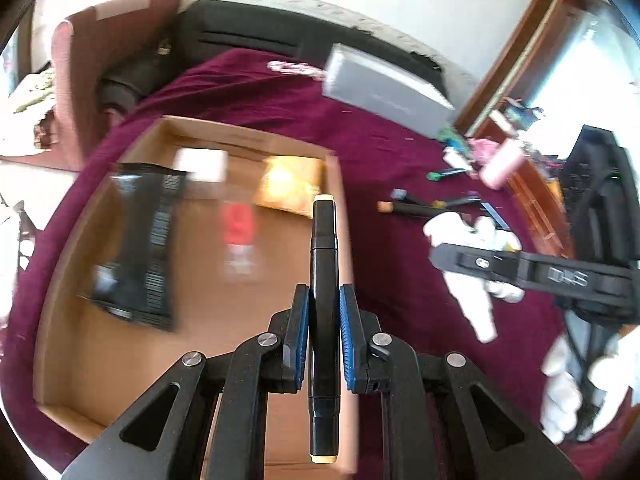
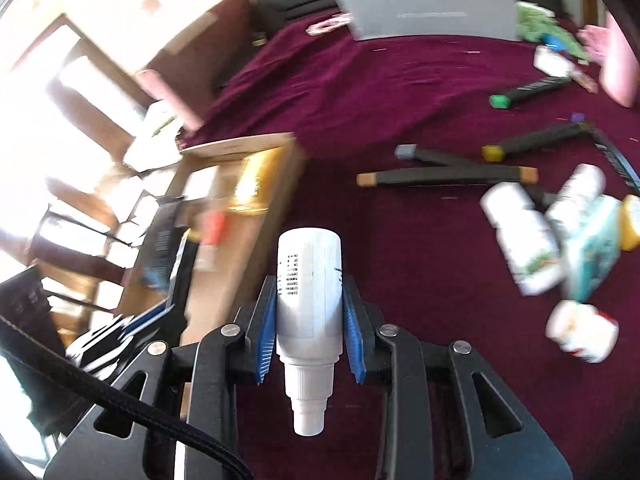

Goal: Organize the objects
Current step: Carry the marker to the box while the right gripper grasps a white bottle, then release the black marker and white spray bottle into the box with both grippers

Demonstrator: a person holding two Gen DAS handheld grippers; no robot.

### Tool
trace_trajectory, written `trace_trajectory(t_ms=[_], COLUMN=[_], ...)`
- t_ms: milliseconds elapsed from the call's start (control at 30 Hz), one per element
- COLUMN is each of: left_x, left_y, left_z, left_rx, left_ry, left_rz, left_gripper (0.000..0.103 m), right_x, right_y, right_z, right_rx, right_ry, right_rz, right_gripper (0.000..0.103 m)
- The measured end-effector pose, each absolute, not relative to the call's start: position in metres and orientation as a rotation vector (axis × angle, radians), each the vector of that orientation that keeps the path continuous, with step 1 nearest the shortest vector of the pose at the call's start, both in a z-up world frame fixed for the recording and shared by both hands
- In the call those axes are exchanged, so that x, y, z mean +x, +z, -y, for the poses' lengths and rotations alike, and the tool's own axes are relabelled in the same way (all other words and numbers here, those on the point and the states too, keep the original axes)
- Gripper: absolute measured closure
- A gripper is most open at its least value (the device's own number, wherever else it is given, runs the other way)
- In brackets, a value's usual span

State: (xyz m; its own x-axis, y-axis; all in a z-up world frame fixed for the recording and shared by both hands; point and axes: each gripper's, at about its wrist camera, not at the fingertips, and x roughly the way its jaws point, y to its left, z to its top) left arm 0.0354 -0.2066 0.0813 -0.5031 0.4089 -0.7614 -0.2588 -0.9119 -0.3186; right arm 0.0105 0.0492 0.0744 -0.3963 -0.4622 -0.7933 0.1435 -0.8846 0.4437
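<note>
Held lengthwise between the blue ribbed pads of the left gripper (image 1: 324,336): a black marker (image 1: 323,320) with cream end caps, jaws closed to the width of its barrel, poised above the right wall of the cardboard box (image 1: 120,360). Probably light, rigid and smooth; gripped near mid-barrel, so little tendency to tip, though a glossy plastic barrel could slide along the pads. Clamped in the right gripper (image 2: 310,320): a white plastic bottle (image 2: 309,308), base pointing away, stepped nozzle cap toward the camera, jaws closed on its round body over the maroon cloth (image 2: 420,260), just right of the box. Likely light, hard and slick, prone to rolling if laid on its side; label band the sensible place to pinch. Inside the box, blurred: a black foil pouch (image 1: 136,248) at left, a red-and-white item (image 1: 239,236) in the middle, a yellowish packet (image 1: 292,184) far right. Farther out on the soft cloth, to the right: several more black markers (image 2: 448,176) with coloured caps, 3 or more white bottles (image 2: 520,240), and a grey rectangular carton (image 2: 432,8) at the far edge.
</note>
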Motion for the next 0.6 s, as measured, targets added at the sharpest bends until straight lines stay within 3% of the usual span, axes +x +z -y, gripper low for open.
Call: trace_trajectory(t_ms=[200,600], left_x=[0.004,-0.033], left_y=[0.062,0.036], left_z=[0.242,0.242], left_rx=[-1.392,-1.512], left_ry=[2.485,2.470], left_rz=[0.229,0.180], left_gripper=[0.091,0.091], right_x=[0.002,-0.037], right_y=[0.066,0.030], right_z=[0.016,0.069], right_rx=[1.459,1.577], right_ry=[-2.212,-2.264], right_rz=[0.421,0.362], right_gripper=[0.075,0.075])
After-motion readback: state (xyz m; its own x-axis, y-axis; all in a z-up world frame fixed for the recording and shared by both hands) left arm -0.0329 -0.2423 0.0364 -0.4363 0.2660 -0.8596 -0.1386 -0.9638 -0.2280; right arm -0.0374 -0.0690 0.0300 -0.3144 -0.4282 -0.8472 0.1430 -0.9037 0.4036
